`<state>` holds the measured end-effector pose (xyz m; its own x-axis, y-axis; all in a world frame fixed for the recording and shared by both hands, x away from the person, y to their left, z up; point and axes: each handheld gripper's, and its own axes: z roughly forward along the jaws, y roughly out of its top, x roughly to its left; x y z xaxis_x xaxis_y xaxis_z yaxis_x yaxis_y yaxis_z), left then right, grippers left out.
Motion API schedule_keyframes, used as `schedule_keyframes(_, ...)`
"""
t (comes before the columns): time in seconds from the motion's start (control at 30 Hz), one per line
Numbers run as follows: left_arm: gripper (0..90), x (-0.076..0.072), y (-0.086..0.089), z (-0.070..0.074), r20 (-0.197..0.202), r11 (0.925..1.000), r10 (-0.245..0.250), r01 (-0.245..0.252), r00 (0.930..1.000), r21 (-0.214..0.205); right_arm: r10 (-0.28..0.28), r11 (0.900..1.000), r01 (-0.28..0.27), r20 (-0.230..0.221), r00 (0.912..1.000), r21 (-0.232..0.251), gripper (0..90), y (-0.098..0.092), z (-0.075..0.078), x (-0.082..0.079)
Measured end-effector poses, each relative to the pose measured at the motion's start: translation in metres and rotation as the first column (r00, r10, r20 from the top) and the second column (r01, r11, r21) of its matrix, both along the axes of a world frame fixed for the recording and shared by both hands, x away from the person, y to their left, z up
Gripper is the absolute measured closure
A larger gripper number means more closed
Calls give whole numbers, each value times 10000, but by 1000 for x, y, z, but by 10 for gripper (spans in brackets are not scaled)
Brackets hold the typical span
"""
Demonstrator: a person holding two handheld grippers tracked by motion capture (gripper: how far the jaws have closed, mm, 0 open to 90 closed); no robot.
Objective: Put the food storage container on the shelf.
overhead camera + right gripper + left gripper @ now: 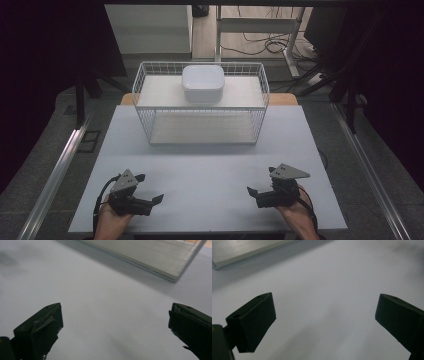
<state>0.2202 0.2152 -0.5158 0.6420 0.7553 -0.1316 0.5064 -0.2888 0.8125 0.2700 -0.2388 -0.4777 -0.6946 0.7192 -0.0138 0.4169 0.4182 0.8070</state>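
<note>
Both claws, left claw [150, 189] and right claw [261, 186], are resting apart and empty on the table [210, 165]; probably the start, with a reach toward the white box [202, 83] on the wire basket [200, 127] next.

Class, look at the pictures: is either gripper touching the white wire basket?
Apart. The high view shows the left gripper and right gripper near the table's near edge, with bare tabletop between them and the wire basket farther back.

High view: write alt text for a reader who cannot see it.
A white wire rack stands at the far side of a pale table, with a white lidded container on its upper shelf. Near the front edge, a person's hands hold the left gripper and right gripper, jaws open and empty.
</note>
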Motion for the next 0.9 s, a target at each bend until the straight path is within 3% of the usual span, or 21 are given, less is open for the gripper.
schedule_keyframes(0.2, 28, -5, 5, -4, -146, 9999, 111, -111, 9998, -9, -232, 9997, 232, -129, 9996, -19, 0, -10, -4, -4)
schedule_keyframes(0.4, 17, -7, 11, -11, -600, 9996, 281, -287, 9978, -86, -439, 9990, 437, -417, 9982, -65, 0, -19, -11, -9)
schedule_keyframes(0.67, 7, -8, 14, -18, -1077, 9995, 278, -289, 9938, -86, -583, 9972, 543, -786, 9952, -519, 0, -26, -21, -15)
schedule_keyframes(0.9, 0, -7, 16, -22, -1429, 9994, 336, -339, 9892, 4, -658, 9960, 563, -1442, 9874, -692, 0, -30, -29, -14)
